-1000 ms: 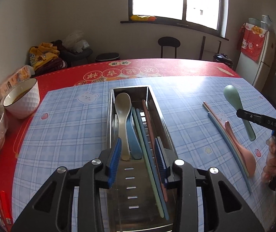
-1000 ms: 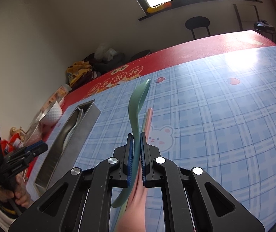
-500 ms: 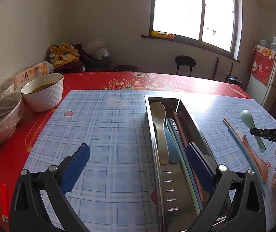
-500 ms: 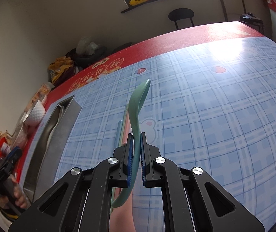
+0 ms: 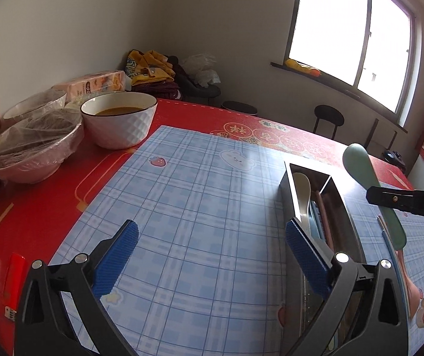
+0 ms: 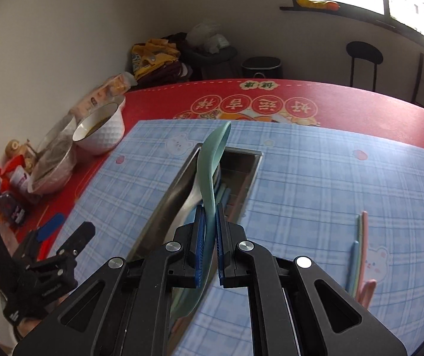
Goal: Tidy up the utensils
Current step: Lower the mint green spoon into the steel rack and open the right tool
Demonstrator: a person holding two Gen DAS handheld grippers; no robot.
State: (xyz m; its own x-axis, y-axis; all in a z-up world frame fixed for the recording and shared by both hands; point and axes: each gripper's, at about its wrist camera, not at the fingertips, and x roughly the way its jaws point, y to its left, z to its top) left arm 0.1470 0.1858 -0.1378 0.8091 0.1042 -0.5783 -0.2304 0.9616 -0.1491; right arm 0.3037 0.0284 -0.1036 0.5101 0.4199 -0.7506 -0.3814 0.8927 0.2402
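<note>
Green spoon clamped by its handle between the blue pads of the right gripper, bowl end raised and pointing far, poised over the steel utensil tray. Same spoon seen from the left wrist view at the right edge, pinched by the black finger. Tray set lengthwise on the blue plaid mat, already holding a cream spoon and several coloured chopsticks, partly hidden. Loose on the mat to the right of the tray: blue, green and pink chopsticks side by side, plus a pink spoon just at their near end. Left gripper spread wide, nothing between its pads, hovering over bare mat with its right finger beside the tray's left wall. Jaws just opened. Far left on the red tablecloth: white bowl of brown liquid, film-covered bowl touching it.
</note>
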